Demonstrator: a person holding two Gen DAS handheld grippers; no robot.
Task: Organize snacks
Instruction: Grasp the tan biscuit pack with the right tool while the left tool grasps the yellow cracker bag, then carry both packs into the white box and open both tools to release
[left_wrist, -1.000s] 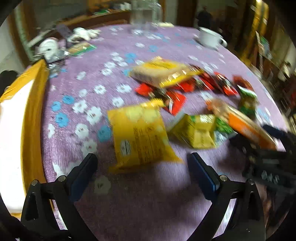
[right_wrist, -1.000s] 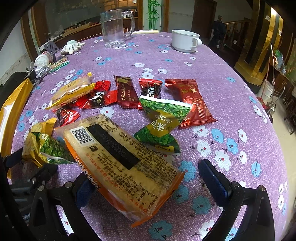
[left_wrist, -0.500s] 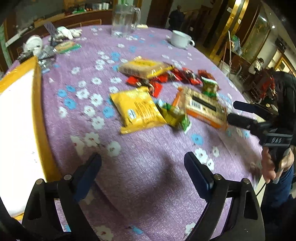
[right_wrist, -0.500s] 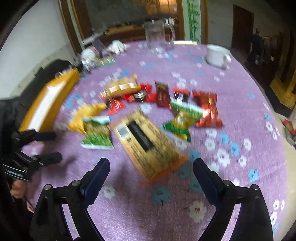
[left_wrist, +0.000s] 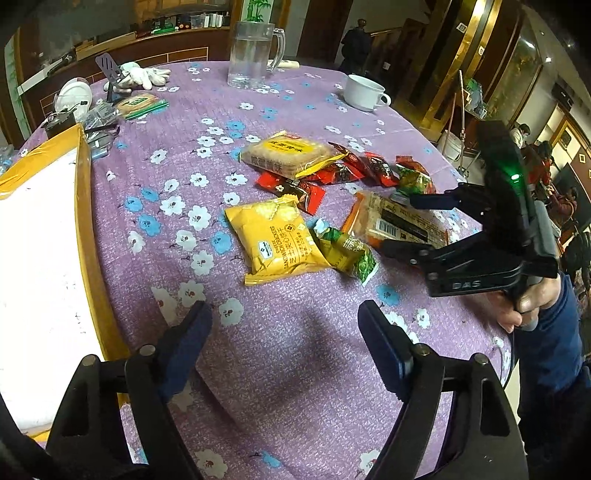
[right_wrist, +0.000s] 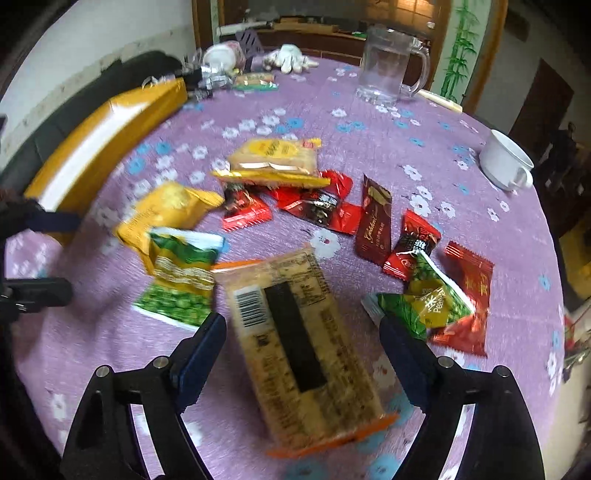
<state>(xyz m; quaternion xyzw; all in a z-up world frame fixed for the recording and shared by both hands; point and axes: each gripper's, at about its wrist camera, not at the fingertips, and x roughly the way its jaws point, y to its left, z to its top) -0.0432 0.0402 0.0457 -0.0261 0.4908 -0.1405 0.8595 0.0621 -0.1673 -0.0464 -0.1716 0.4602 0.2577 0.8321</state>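
Observation:
Snack packets lie on a purple flowered tablecloth (left_wrist: 280, 369). A yellow cracker pack (left_wrist: 273, 238) lies beyond my open, empty left gripper (left_wrist: 284, 325). A green pea packet (left_wrist: 347, 254) lies to its right. A long orange-edged biscuit pack (right_wrist: 299, 347) lies between the open fingers of my right gripper (right_wrist: 299, 328), which also shows in the left wrist view (left_wrist: 399, 221). A second biscuit pack (left_wrist: 288, 153), several red candies (right_wrist: 321, 206) and another green packet (right_wrist: 432, 299) lie farther back.
A yellow-rimmed white box (left_wrist: 40, 266) sits at the left table edge. A glass mug (left_wrist: 253, 55), a white cup (left_wrist: 364, 93), white gloves (left_wrist: 142, 75) and small clutter stand at the far side. The table edge runs close on the right.
Both grippers have swung and drawn back from the pile, then the right gripper came forward again so the long biscuit pack lies between its fingers. No snack has moved.

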